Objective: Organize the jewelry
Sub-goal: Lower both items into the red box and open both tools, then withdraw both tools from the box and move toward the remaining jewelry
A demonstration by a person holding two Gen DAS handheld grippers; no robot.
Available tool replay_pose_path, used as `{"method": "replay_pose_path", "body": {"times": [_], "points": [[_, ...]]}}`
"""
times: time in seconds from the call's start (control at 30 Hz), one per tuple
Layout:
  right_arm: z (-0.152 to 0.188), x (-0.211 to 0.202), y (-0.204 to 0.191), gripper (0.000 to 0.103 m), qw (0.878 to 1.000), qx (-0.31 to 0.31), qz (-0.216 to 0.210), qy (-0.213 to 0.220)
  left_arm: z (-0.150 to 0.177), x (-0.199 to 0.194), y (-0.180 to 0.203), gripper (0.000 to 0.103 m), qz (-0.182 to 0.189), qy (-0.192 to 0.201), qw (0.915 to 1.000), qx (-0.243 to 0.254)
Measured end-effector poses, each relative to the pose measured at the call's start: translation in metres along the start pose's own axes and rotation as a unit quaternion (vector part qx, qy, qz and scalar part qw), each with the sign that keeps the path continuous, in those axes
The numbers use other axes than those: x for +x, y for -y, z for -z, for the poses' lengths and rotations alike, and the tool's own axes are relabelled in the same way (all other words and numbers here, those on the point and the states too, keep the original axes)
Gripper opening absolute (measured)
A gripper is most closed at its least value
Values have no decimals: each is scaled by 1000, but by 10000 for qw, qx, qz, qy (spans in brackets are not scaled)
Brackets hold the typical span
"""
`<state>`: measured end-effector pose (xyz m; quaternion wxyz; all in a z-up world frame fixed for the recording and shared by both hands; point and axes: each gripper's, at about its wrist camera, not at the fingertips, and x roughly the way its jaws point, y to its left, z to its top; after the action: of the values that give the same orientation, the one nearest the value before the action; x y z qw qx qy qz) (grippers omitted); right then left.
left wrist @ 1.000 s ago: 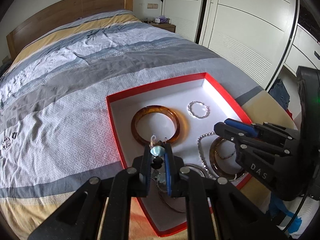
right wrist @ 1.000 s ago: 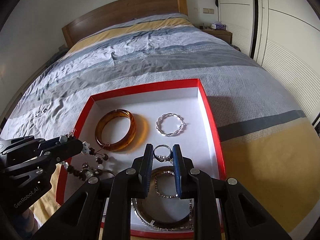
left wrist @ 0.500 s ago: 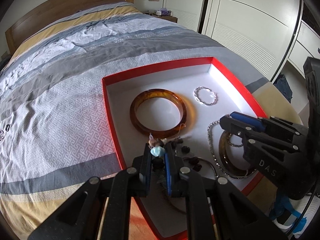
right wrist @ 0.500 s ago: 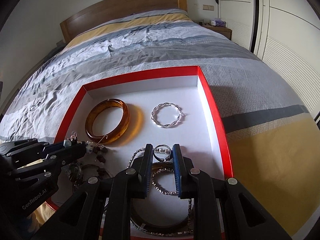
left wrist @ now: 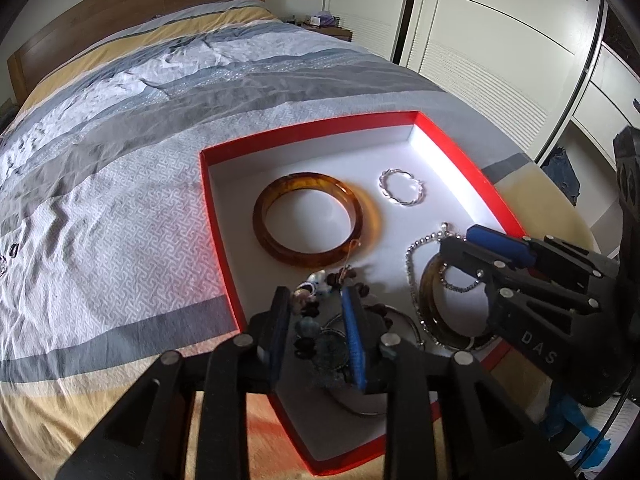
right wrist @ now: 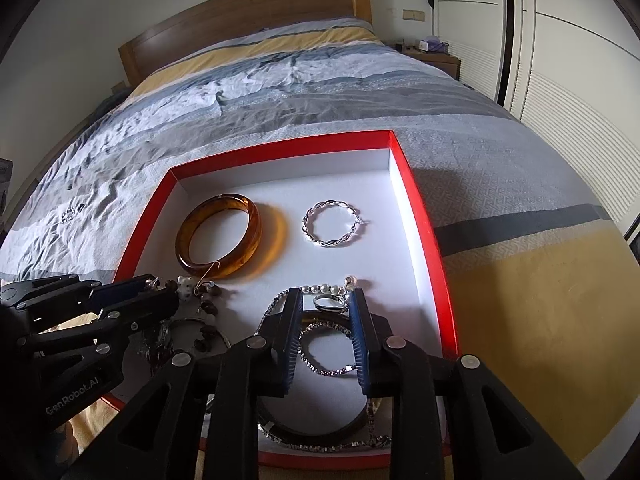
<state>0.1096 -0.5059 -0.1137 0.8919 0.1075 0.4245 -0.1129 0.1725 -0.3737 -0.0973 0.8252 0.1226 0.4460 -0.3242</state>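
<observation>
- Red cardboard forms the box (right wrist: 420, 216) on the bed (right wrist: 280, 92), white inside, and every piece I can make out lies in it.
- My left gripper (left wrist: 316, 320) has its fingers spread apart, holding nothing. The beaded earring (left wrist: 320, 284) lies on the box floor just past the tips, its beads trailing back between the fingers.
- My right gripper (right wrist: 325, 320) is also released. The small ring with pearls (right wrist: 326, 298) sits on the floor right between its tips, clear of both pads as far as I can tell.
- The amber bangle (right wrist: 219, 236) lies flat in the far left of the box. The earring's thin wire hook (right wrist: 208, 272) crosses its near rim.
- The twisted silver bracelet (right wrist: 330, 224) rests apart, far right of the bangle, touching nothing.
- A dark bangle wrapped by a sparkly chain (right wrist: 320, 436) lies under my right gripper, near the front wall.
- What the next move turns on, I judge: the earring string runs from the hook towards me, roughly in line with the left fingers, so the left side is the nearer one for it.
- The ring lies dead ahead of the right fingers.
</observation>
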Motion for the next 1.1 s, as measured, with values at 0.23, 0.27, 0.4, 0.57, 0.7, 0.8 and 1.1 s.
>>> {"method": "replay_pose_path", "body": {"times": [0.23, 0.27, 0.4, 0.57, 0.7, 0.8, 1.1], "points": [[5, -28, 9, 36, 9997, 195, 77, 99, -1, -23, 11, 30, 33, 114, 9999, 120], [6, -33, 10, 36, 9996, 219, 87, 124, 0, -28, 12, 30, 31, 135, 9998, 132], [10, -58, 13, 36, 9991, 329, 113, 228, 3, -50, 16, 30, 11, 195, 9997, 150], [19, -89, 12, 36, 9985, 417, 129, 317, 12, -80, 15, 34, -67, 284, 9995, 84], [25, -117, 11, 36, 9979, 477, 163, 408, 22, -111, 13, 37, -204, 397, 9990, 37], [29, -140, 9, 36, 9972, 510, 198, 507, 31, -133, 14, 38, -311, 449, 9985, 48], [39, -201, -12, 36, 9953, 515, 196, 791, 74, -208, 4, 38, -602, 674, 9959, -40]]}}
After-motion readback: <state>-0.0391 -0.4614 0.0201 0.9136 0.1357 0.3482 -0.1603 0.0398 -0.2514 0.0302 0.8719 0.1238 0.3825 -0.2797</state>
